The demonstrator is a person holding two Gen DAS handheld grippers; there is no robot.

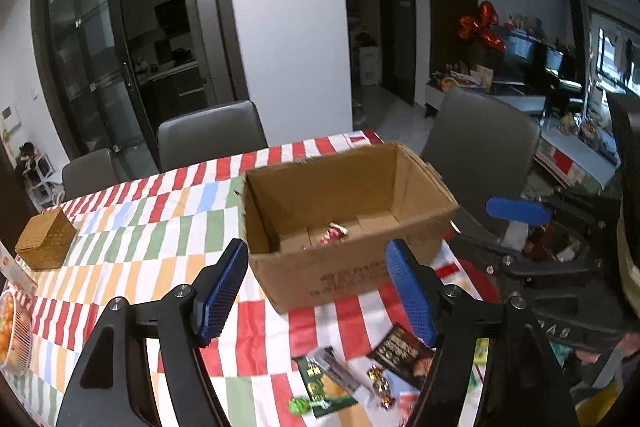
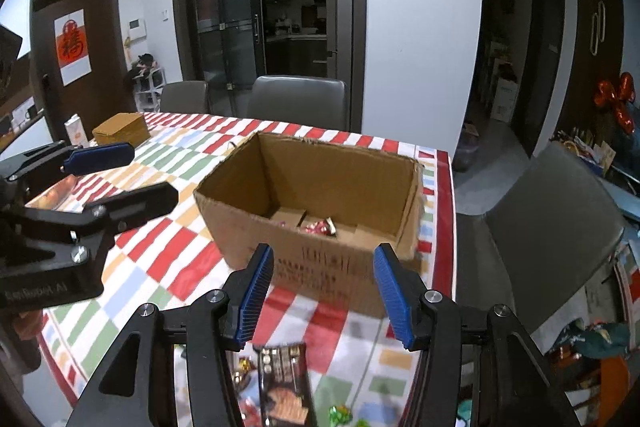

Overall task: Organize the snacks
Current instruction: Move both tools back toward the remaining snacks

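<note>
Snacks point(image 1: 344, 375) before box point(image 1: 348, 227) (one inside).

Both wrist views near, facing box point(image 1: 344, 219) (shared)

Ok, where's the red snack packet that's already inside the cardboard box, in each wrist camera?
Left wrist: red snack packet on the box floor, centre frame, above the open fingers.
Right wrist: red snack packet on the box floor, centre frame.
Shared landmark: the cardboard box on the striped tablecloth.
</note>
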